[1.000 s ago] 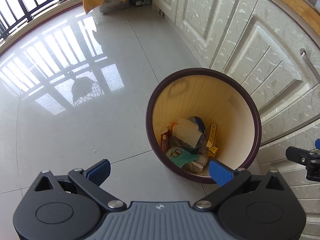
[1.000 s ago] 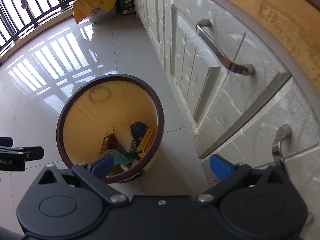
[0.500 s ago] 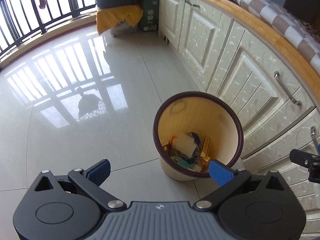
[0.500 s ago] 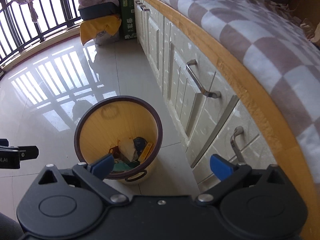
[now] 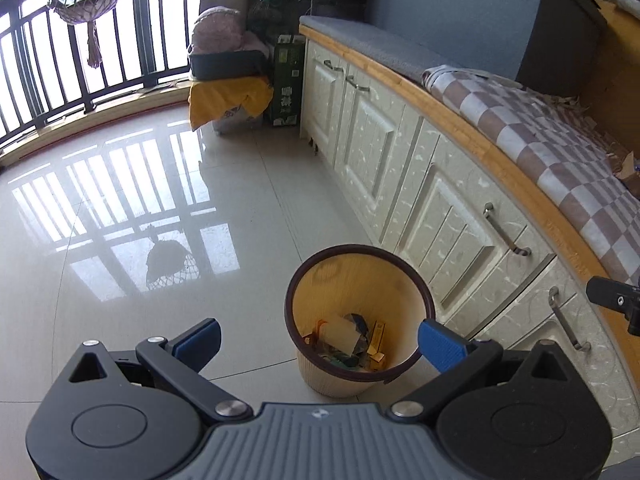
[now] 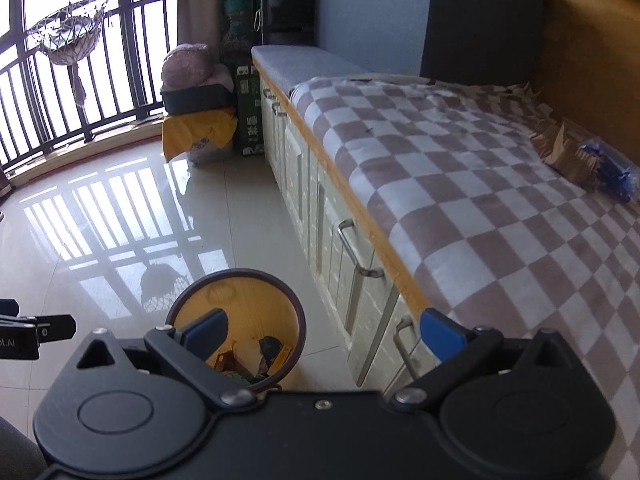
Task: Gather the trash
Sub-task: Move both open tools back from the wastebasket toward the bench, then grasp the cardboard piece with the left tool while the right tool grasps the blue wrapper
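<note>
A round bin [image 5: 412, 280] with a dark rim and pale ribbed sides stands on the tiled floor beside the cabinets; it holds a heap of trash [image 5: 348, 340]: paper, small boxes, wrappers. My left gripper [image 5: 320, 340] hangs high above it, open, nothing between its blue pads. In the right wrist view the same bin [image 6: 240, 276] lies low and left, and my right gripper [image 6: 324, 330] is open and empty, raised level with the checked cloth [image 6: 500, 216]. On that cloth at the far right lie a brown paper bag [image 6: 560, 152] and a crumpled blue wrapper [image 6: 610, 168].
Cream cabinets [image 5: 400, 160] with metal handles run under a wooden counter edge. At the far end stand a green carton [image 5: 286, 84], a yellow-draped box [image 5: 228, 96] and a dark tray with a pink bundle. A railing [image 5: 80, 64] and hanging net basket line the window.
Both grippers have risen well above the bin and tilted up; the bin looks smaller and lower, and the counter with its checked cloth has come into view. Both stay open and empty.
</note>
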`<state>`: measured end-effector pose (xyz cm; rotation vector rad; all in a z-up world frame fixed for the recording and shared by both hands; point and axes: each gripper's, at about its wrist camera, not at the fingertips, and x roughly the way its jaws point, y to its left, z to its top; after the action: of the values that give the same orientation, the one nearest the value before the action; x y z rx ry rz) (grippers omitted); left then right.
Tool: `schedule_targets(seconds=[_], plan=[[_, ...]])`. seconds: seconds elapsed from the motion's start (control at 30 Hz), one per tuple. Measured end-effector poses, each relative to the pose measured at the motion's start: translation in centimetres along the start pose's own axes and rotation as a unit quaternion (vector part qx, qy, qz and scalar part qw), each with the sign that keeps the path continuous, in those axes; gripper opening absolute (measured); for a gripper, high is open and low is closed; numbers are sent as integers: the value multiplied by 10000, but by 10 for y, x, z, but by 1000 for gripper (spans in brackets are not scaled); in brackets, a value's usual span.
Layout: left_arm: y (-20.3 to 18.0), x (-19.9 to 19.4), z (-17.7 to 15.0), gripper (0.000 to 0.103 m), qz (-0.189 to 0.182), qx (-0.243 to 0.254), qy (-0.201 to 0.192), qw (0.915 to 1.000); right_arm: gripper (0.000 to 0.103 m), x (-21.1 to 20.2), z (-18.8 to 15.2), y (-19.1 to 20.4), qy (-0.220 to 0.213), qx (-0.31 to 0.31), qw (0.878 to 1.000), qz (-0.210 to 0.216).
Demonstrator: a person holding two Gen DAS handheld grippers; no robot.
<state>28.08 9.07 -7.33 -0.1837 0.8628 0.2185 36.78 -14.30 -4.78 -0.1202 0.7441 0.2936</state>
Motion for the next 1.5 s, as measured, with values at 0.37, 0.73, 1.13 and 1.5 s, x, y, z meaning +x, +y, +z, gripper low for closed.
schedule_targets(seconds=[0.37, 0.73, 1.13, 1.5], plan=[[-63, -28, 22, 103, -491, 329, -614, 9964, 103, -55, 19, -70, -828, 308, 9948, -497], [-171, -35, 46, 103, -1257, 866, -1154, 9815, 103, -82, 14, -170, -1256, 566, 9824, -1259], [-280, -22, 56, 103, -2376, 1302, -1275, 9541, 103, -75, 3, -265, -1568, 859, 9706, -1614], [-357, 23, 83, 103, -2885, 2176, -1529, 9198, 98, -2, 40, -331, -1574, 1336, 9650, -1618]])
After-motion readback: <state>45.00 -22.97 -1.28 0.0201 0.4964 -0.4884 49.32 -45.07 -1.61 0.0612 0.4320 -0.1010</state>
